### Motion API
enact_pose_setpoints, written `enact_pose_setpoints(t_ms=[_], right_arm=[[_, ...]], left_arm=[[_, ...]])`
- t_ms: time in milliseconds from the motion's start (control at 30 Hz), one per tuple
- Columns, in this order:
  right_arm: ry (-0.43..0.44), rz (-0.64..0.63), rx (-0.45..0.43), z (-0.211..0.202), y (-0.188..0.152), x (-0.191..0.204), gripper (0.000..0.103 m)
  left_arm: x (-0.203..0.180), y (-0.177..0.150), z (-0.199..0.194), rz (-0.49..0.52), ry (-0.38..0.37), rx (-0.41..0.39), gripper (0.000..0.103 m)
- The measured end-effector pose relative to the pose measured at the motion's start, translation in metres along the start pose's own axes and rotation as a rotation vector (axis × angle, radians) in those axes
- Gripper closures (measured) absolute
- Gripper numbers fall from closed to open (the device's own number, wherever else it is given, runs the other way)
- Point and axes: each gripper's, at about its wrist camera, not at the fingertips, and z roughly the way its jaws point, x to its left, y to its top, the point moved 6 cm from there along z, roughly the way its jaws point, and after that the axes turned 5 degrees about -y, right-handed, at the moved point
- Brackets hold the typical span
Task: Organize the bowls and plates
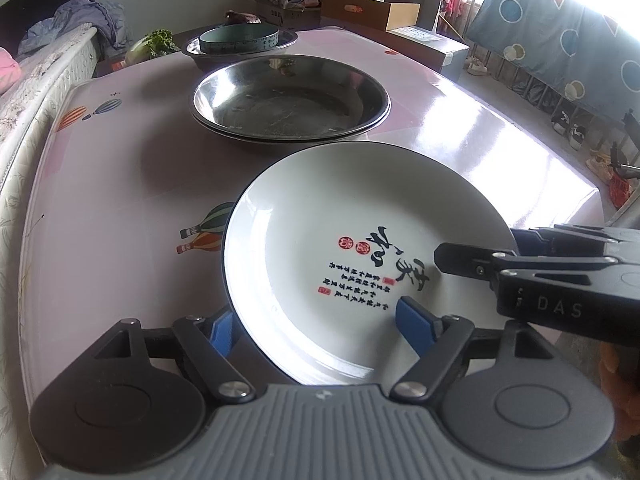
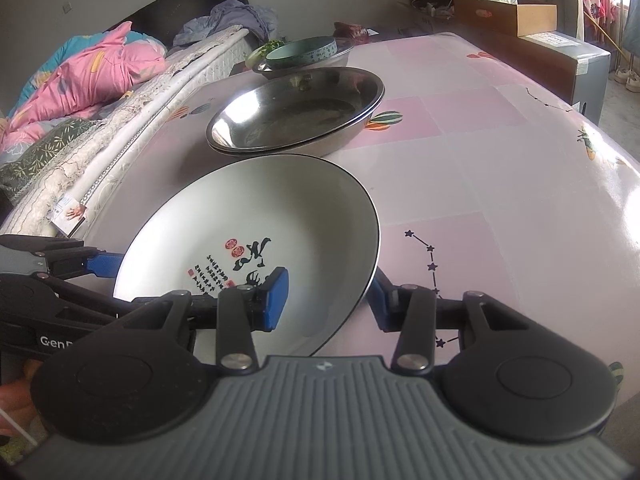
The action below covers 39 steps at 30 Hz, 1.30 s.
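Black grippers, blue fingers (image 1: 414, 322), silver screws

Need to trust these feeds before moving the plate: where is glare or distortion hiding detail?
Left wrist view: window light blows out the upper right corner and washes the table surface there; the white plate shines but its print reads clearly. Right wrist view: even light, glare only at the far right edge. Both views: fisheye bends table edges.

The left wrist view looks steeply down along its claw (image 1: 316, 326), close over the white plate (image 1: 320, 240), with the worktop (image 1: 120, 184) running to the upper frame; the right wrist view faces likewise, near the same plate (image 2: 256, 208); both share plate, steel basins (image 1: 292, 98) and worktop.
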Motion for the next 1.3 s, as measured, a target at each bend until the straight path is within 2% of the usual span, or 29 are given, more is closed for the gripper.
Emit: enact_pose_setpoints(t_ms=[300,433,600,733,900,1300], right_arm=[[0.076,0.092,-0.001,-0.001,0.002,-0.015,0.063],[0.08,0.075,-0.005,-0.004,-0.002,-0.015,0.065],[0.078,0.056,-0.023,-0.004,-0.003,-0.015,0.066],[0.082,0.053,-0.036,-0.001,-0.001,-0.015,0.066],[0.098,0.074,-0.054,0.002,0.001,-0.018,0.066],[0.014,-0.032,-0.09,0.004,0.001,-0.008,0.066]], left_arm=[[0.0,-0.007,-0.007,0.015,-0.043,-0.007,0.026],[0.007,0.001,-0.006,0.015,-0.025,-0.028,0.026],[0.011,0.005,0.0,0.048,-0.002,-0.019,0.025],[0.013,0.006,0.004,0.014,-0.033,-0.01,0.024],[0.006,0.008,0.006,0.031,-0.025,-0.013,0.022],[0.005,0.008,0.002,0.008,-0.006,0.002,0.029]])
